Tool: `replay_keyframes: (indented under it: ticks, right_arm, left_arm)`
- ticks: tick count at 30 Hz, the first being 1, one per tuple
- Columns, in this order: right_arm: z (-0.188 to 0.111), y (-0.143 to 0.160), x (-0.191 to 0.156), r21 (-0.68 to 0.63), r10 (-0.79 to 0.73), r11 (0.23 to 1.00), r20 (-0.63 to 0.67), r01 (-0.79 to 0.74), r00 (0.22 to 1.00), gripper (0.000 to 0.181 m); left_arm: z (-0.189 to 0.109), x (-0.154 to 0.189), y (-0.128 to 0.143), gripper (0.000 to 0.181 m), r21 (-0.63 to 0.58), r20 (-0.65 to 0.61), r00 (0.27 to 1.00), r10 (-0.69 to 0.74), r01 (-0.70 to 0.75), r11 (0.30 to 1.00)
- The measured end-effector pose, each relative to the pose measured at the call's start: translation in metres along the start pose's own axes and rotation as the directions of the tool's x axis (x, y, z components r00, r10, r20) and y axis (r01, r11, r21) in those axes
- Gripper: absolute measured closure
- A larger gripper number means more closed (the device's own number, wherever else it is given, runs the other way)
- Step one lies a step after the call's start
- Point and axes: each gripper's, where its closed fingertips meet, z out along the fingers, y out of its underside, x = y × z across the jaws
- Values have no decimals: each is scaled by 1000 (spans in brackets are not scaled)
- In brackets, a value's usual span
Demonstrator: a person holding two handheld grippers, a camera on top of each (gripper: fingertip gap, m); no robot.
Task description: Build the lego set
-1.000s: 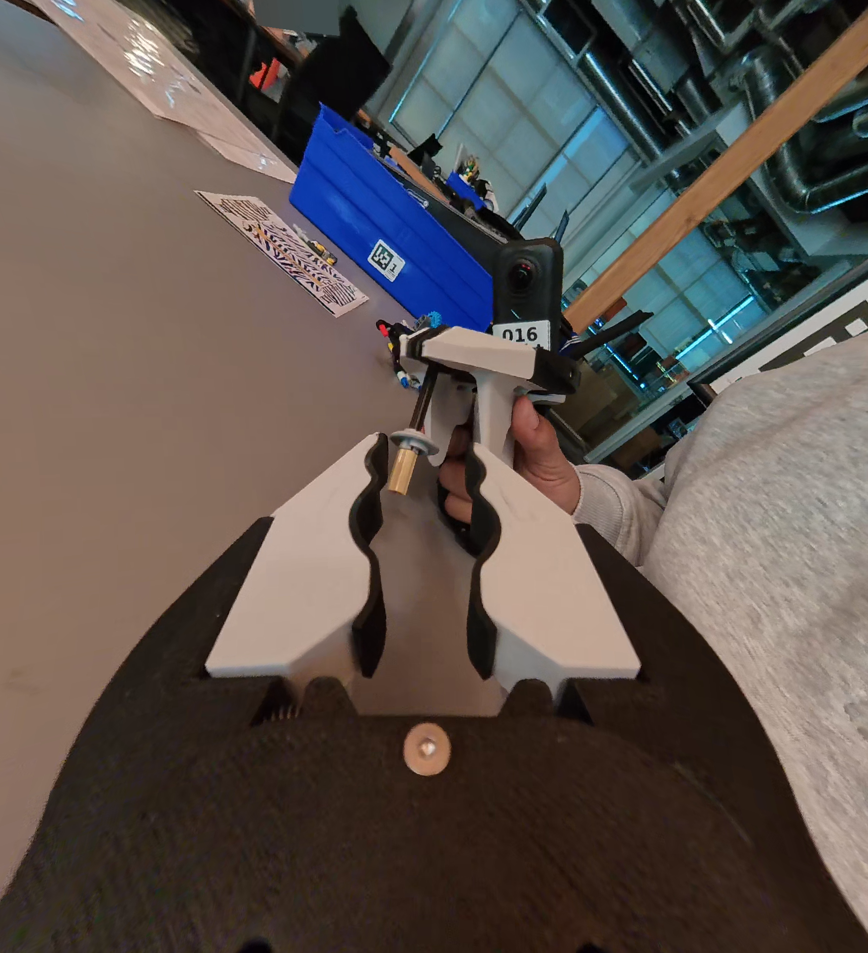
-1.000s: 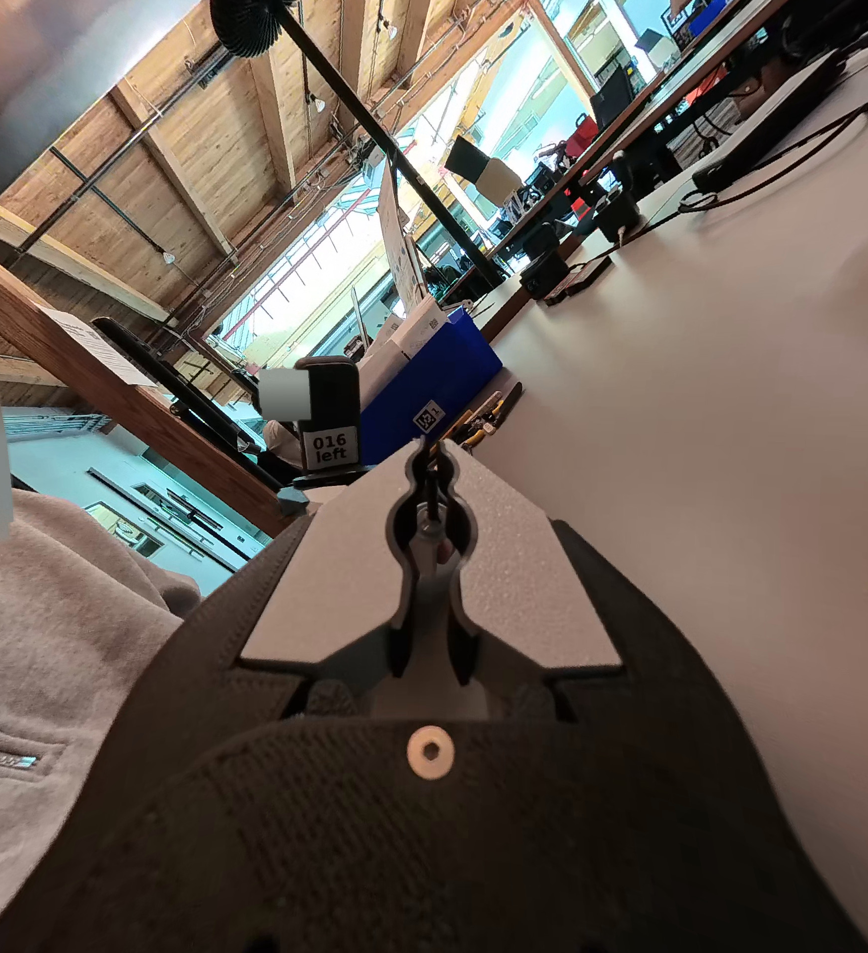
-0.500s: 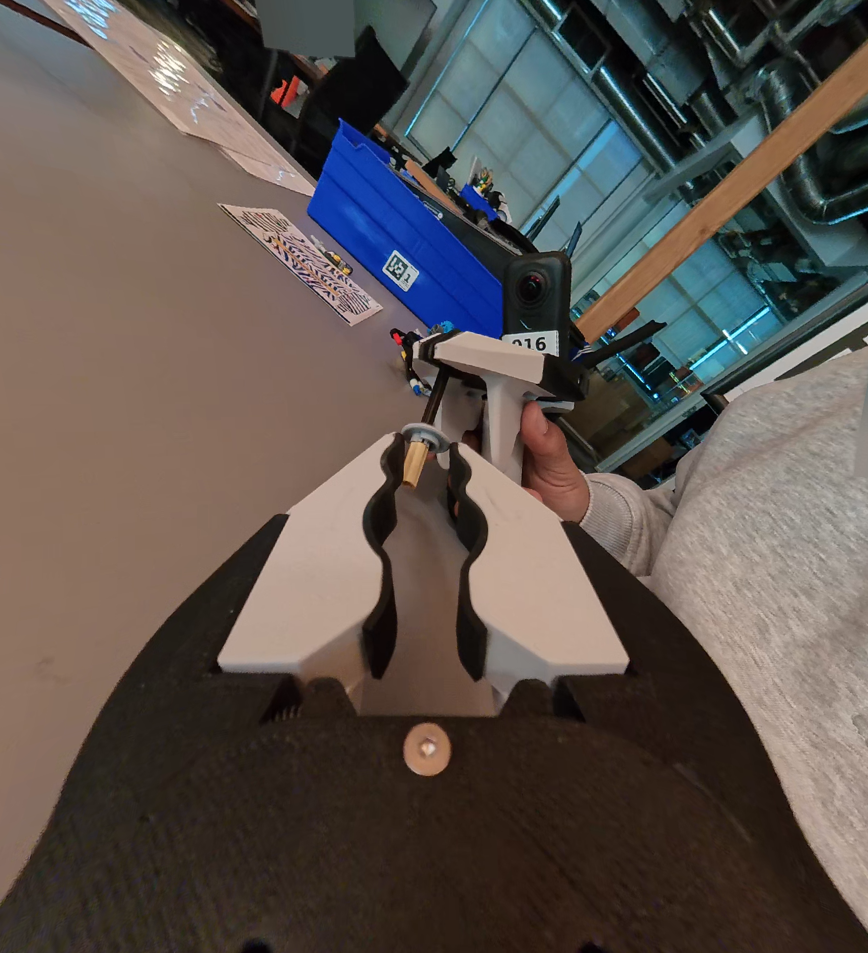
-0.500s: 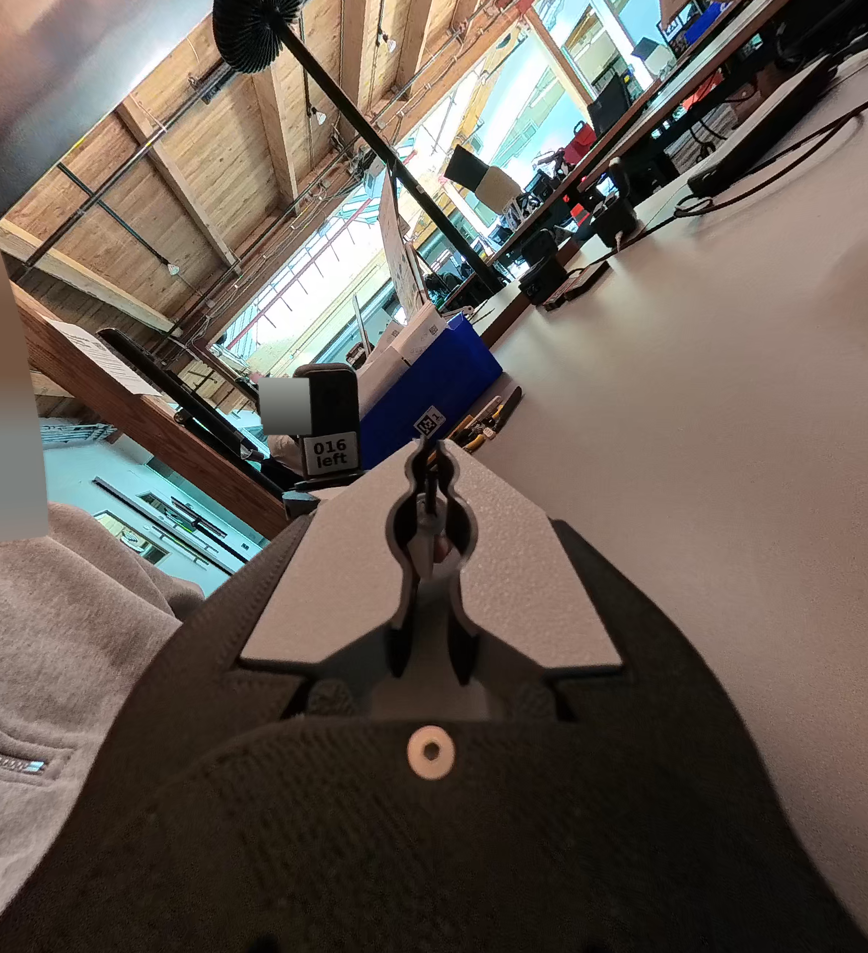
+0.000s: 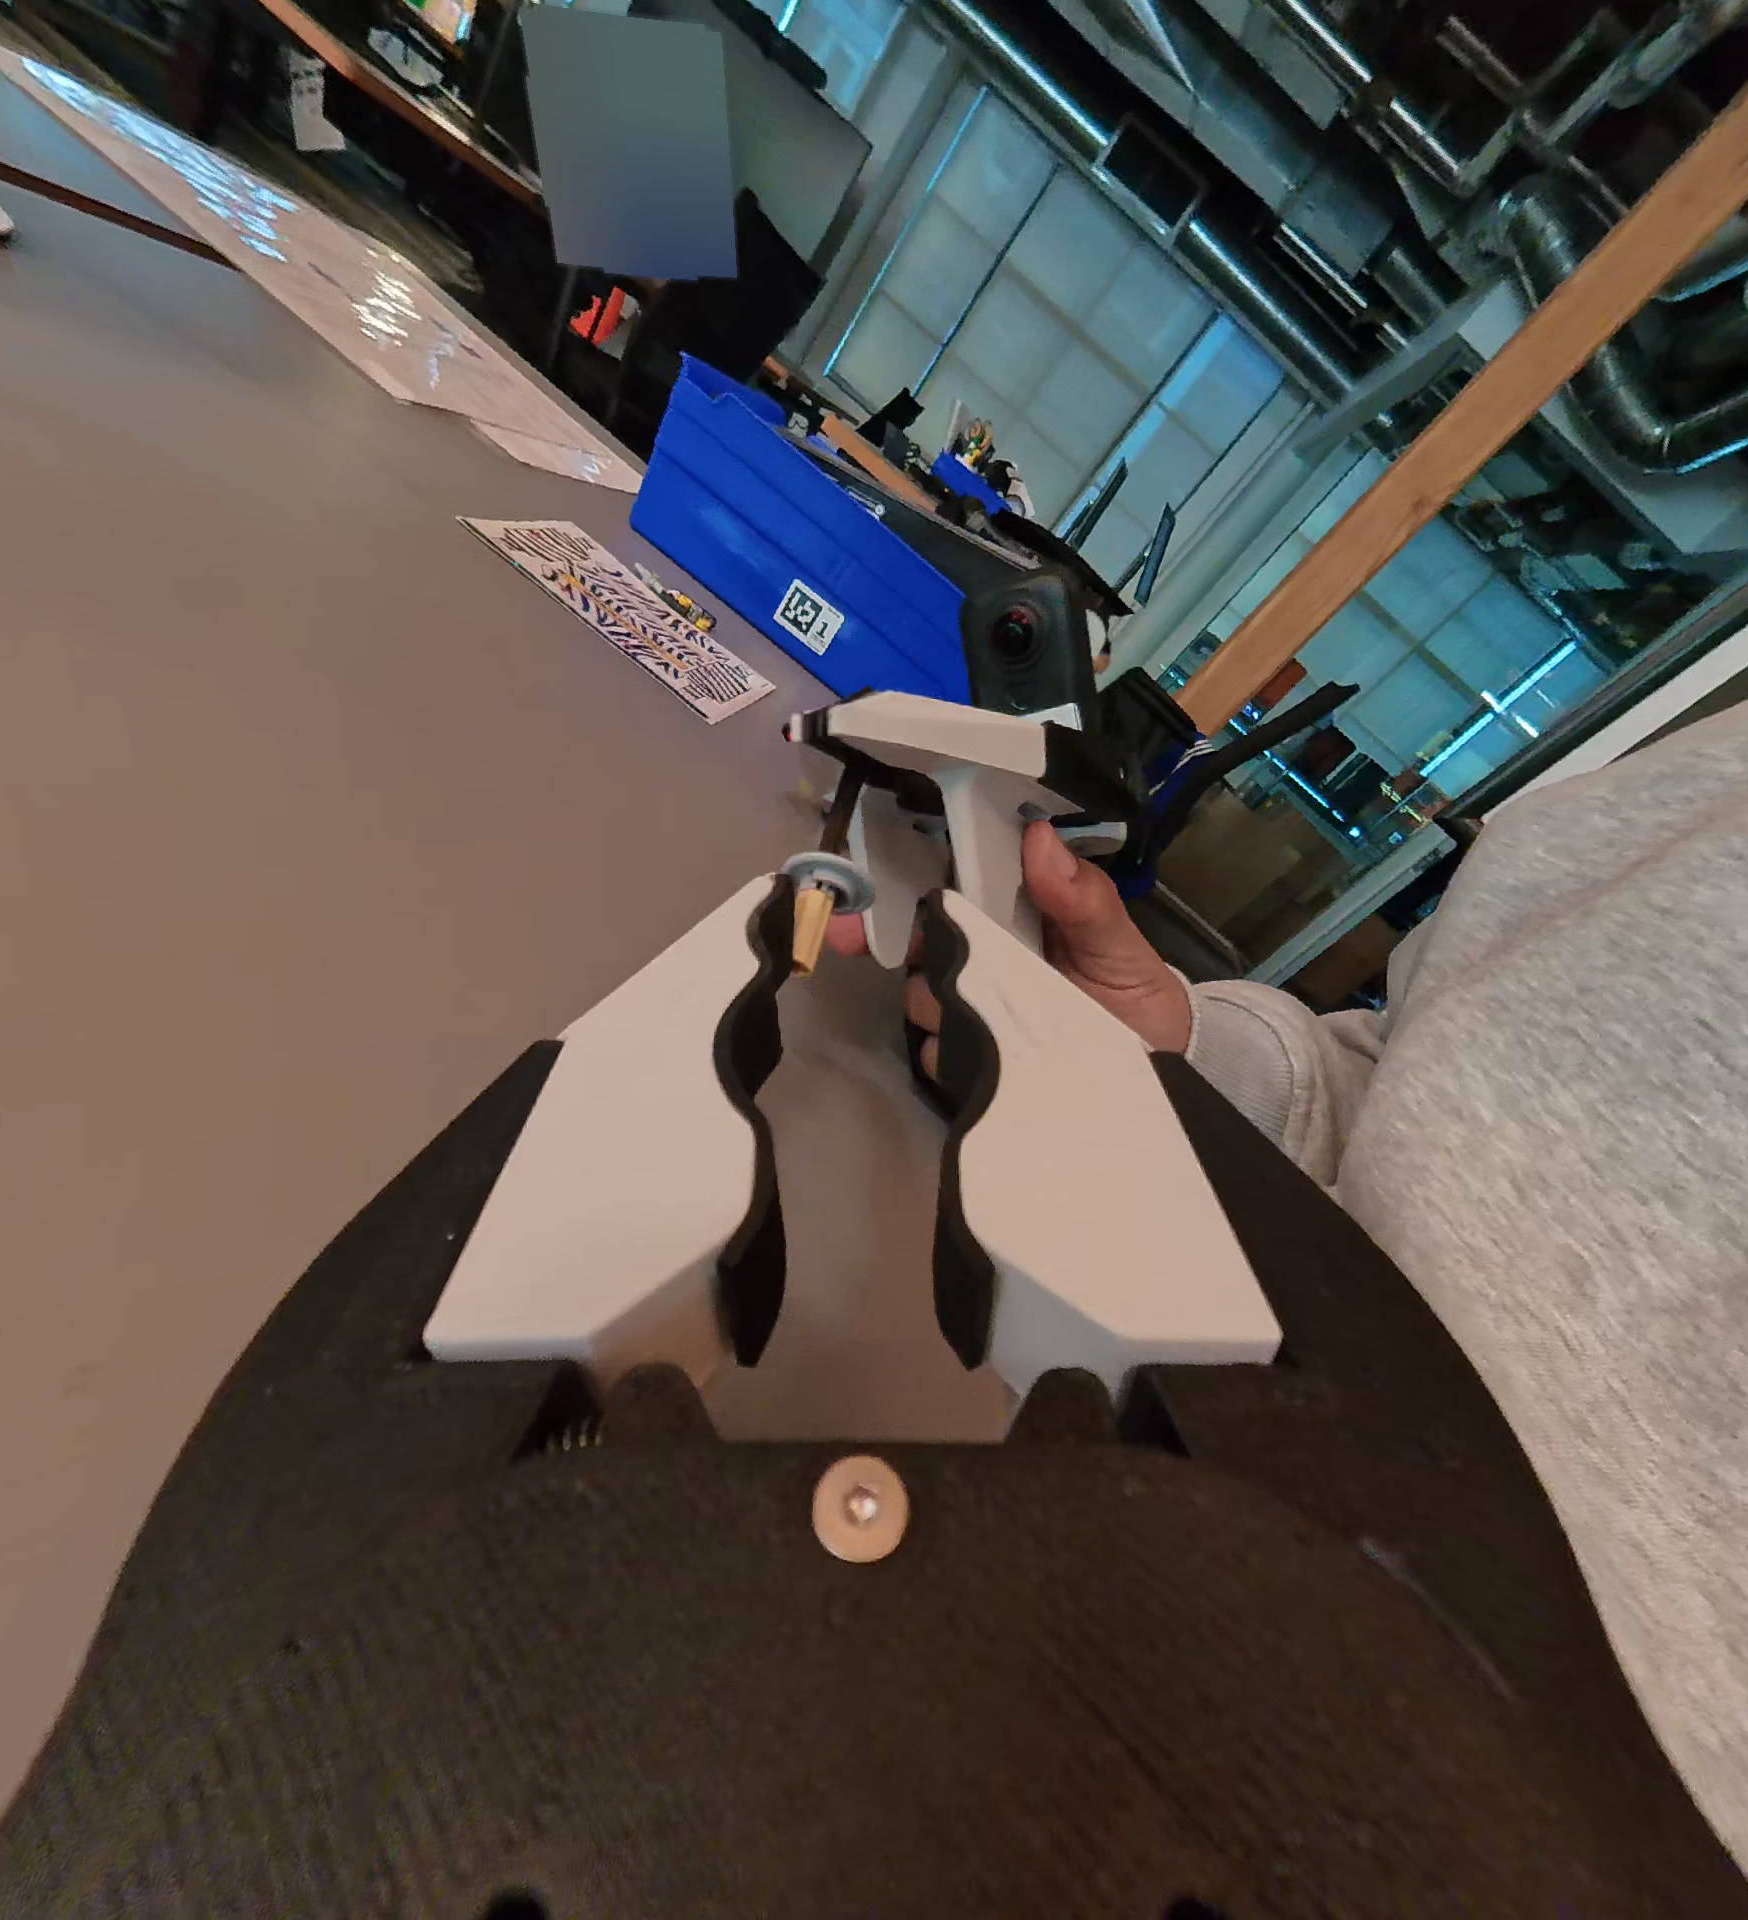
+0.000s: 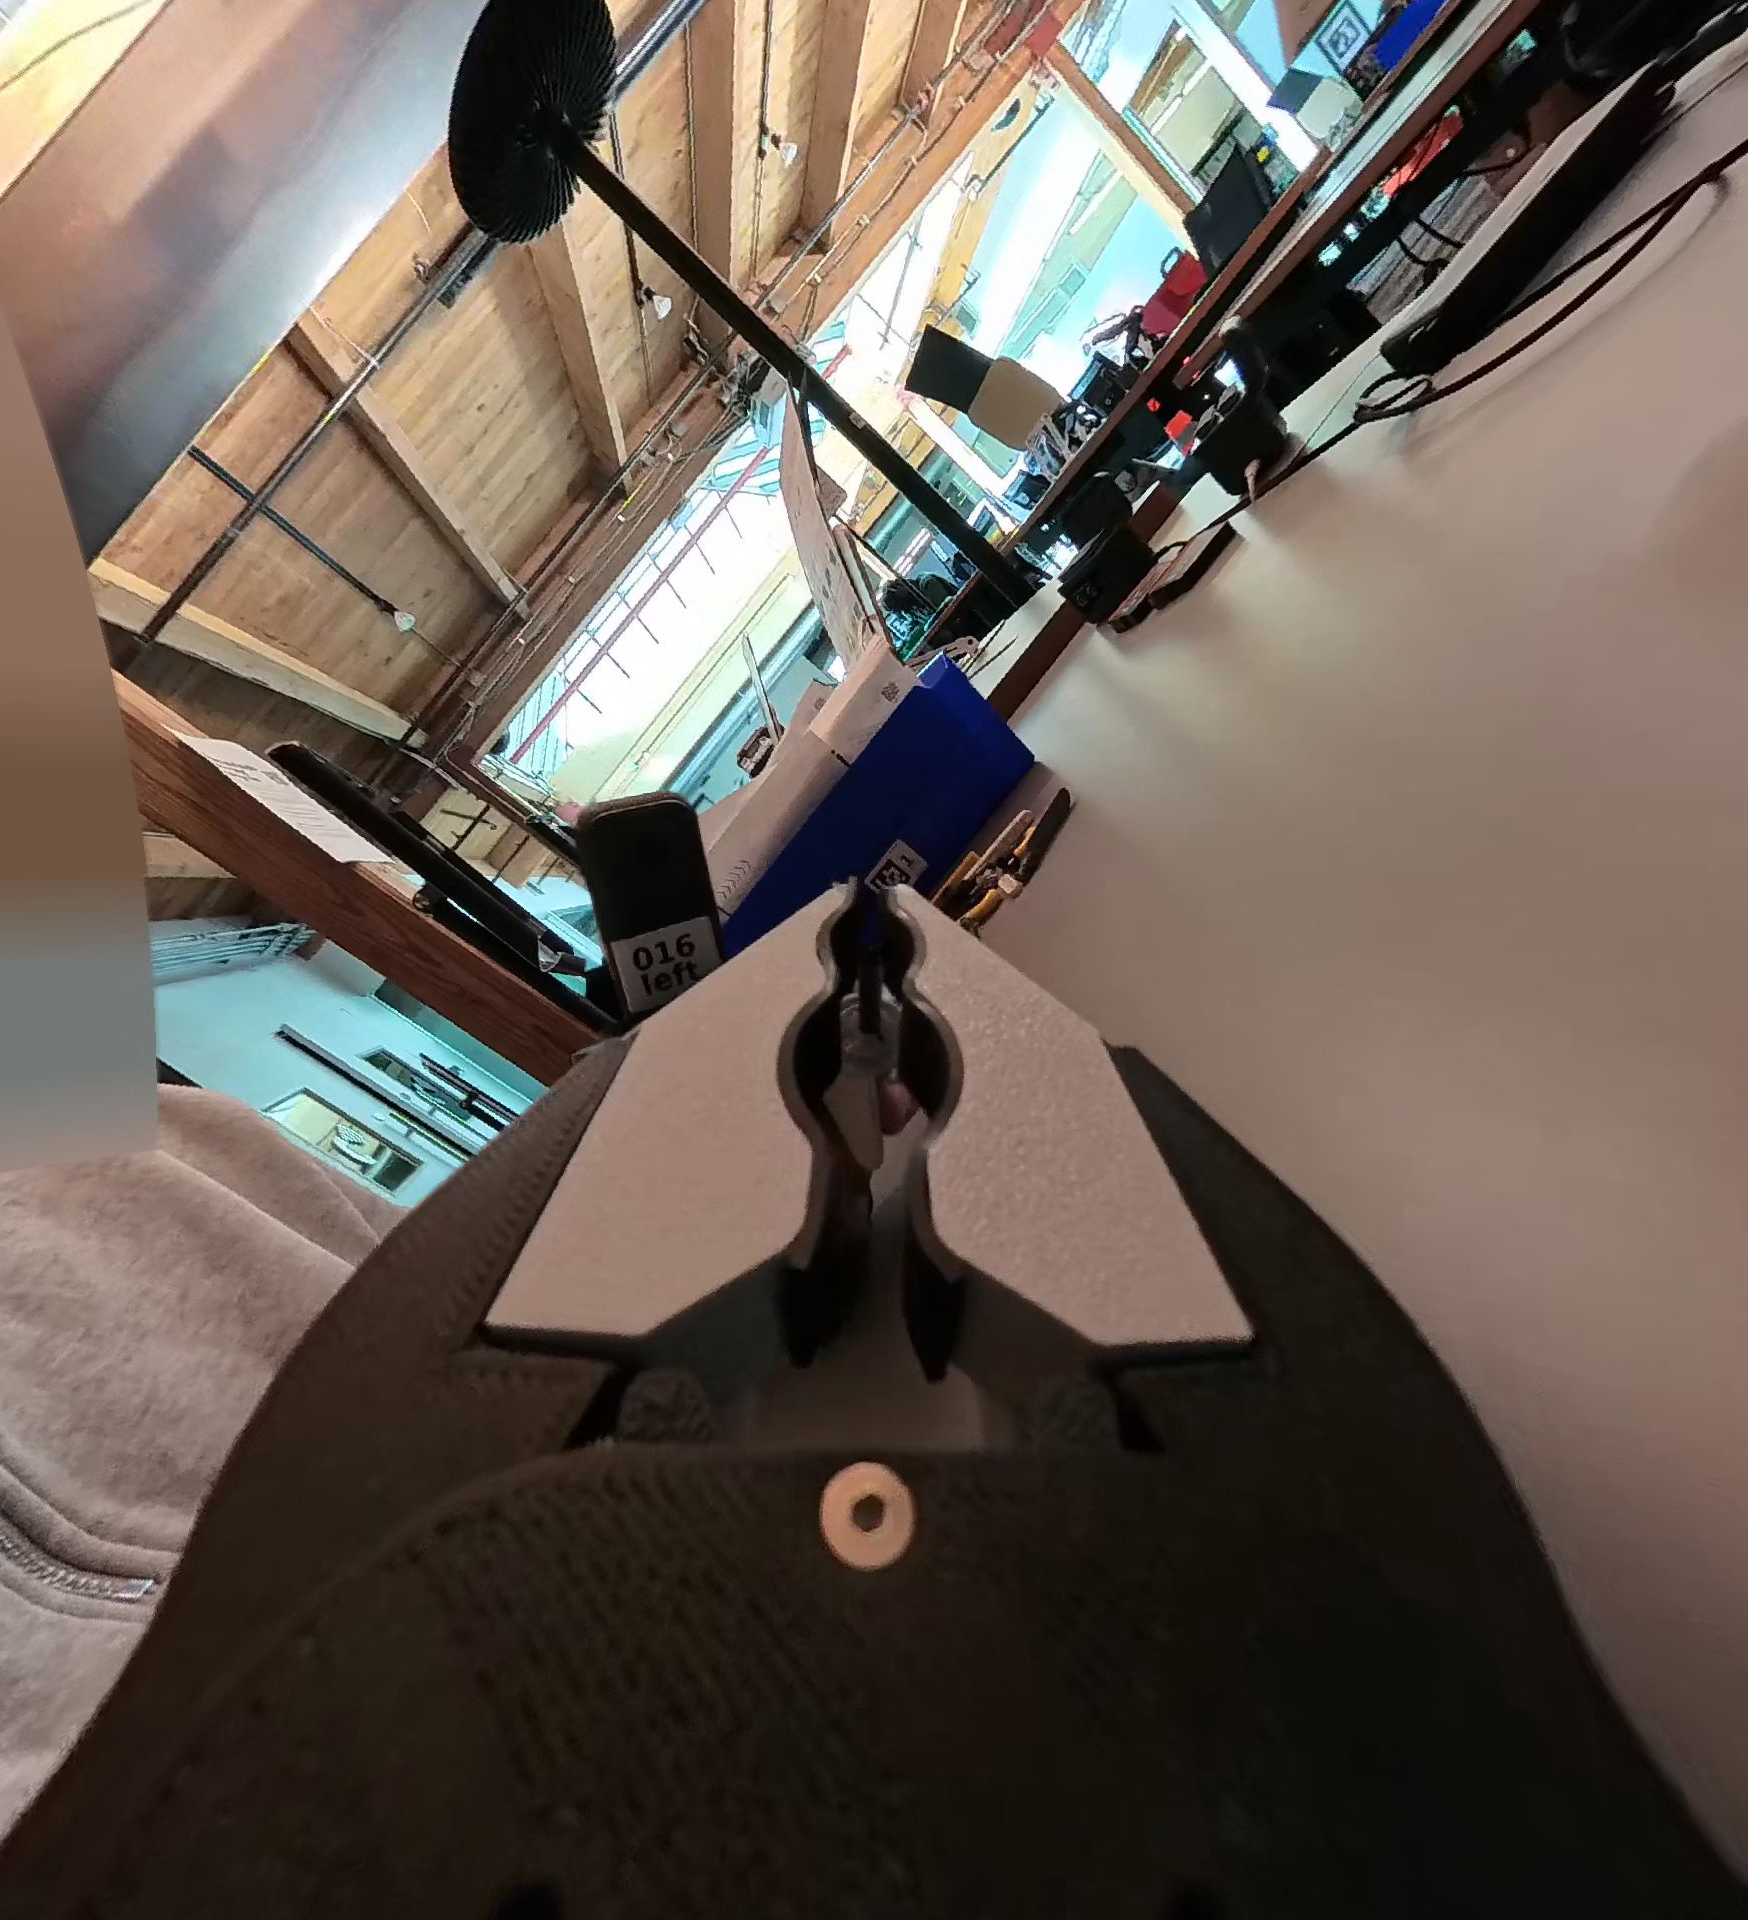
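- The lego piece in hand is a thin black axle (image 5: 842, 805) carrying one grey disc (image 5: 828, 869) and one tan sleeve (image 5: 810, 932); it is held up in the air over the tabletop (image 5: 226, 883), not resting on it.
- The right claw (image 6: 868, 914) is clenched on the axle's upper end; its white fingers meet at the tips around the black rod.
- Seen from the left wrist, the axle's long axis slants from about 1 o'clock down to 7 o'clock, its tan end pointing into the mouth of the left claw (image 5: 849, 914).
- The left claw is released, jaws spread and gripping nothing; the tan tip sits at its 12 o'clock, just beside the left fingertip, though contact is hard to judge from here.
- The coming move probably turns on that gap: the left claw is the nearer free one to close on the tan end.
- Farther off at 11 o'clock lie one patterned sheet (image 5: 631, 623) and one blue bin (image 5: 797, 561); a few small loose pieces sit on the sheet.
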Motion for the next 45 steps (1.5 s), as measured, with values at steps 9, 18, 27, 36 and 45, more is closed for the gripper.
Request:
replay_keyframes:
  ticks: [9, 18, 27, 36, 45]
  right_arm:
    - [-1, 0, 5, -19, -21, 1000, -38, 20, 999, 180]
    - [2, 4, -5, -33, 9, 999, 3, -9, 1000, 181]
    - [2, 1, -9, 9, 118, 993, 65, -119, 991, 181]
    - [3, 4, -10, -3, 153, 988, 91, -154, 984, 180]
    - [0, -3, -22, 1, 93, 996, 105, -93, 990, 181]
  left_arm:
    - [2, 3, 3, 159, -7, 23, 1000, 19, -18, 1000]
    - [2, -1, 4, 163, -10, 51, 998, 22, -21, 1000]
    - [0, 1, 0, 169, 11, 68, 995, 72, -73, 997]
    - [-9, 9, -16, 172, 88, 78, 976, 201, -208, 974]
    - [-8, 17, -16, 172, 92, 13, 975, 222, -222, 971]
